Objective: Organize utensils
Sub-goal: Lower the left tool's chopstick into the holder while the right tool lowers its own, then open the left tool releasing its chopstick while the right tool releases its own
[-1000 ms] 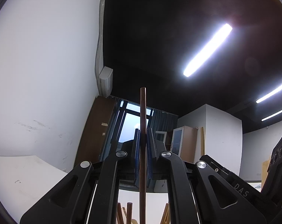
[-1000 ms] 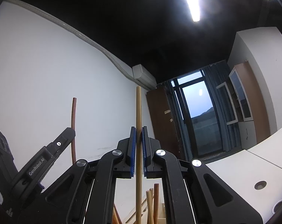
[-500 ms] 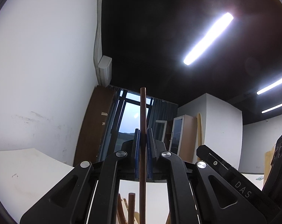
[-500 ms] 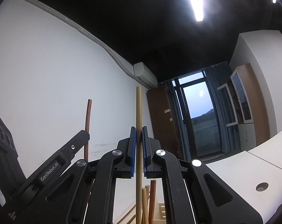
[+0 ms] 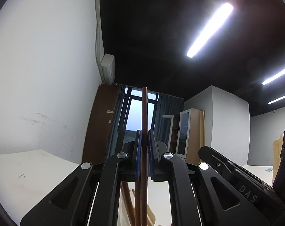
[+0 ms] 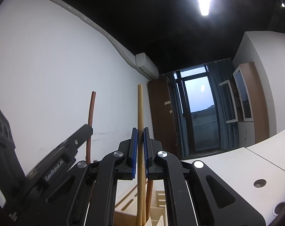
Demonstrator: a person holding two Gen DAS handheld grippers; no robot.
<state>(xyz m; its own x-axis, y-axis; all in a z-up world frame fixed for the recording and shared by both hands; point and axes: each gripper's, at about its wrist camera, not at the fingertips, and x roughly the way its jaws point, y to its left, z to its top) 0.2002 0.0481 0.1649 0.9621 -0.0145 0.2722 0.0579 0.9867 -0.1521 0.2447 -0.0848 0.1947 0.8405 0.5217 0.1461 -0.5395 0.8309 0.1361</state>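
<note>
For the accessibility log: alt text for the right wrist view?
The right gripper is shut on an upright pale wooden stick, above a light wooden organizer box. At left, the left gripper holds a reddish-brown stick upright against a white wall.

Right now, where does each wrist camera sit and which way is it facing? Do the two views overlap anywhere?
Left wrist: on the left gripper, tilted up toward the window; jaws clamp a dark brown stick; the right gripper shows at right.
Right wrist: on the right gripper, tilted up at the white wall; jaws clamp a light wooden stick; the left gripper shows at left.
Shared: window, air conditioner, dark brown stick, white table.
</note>
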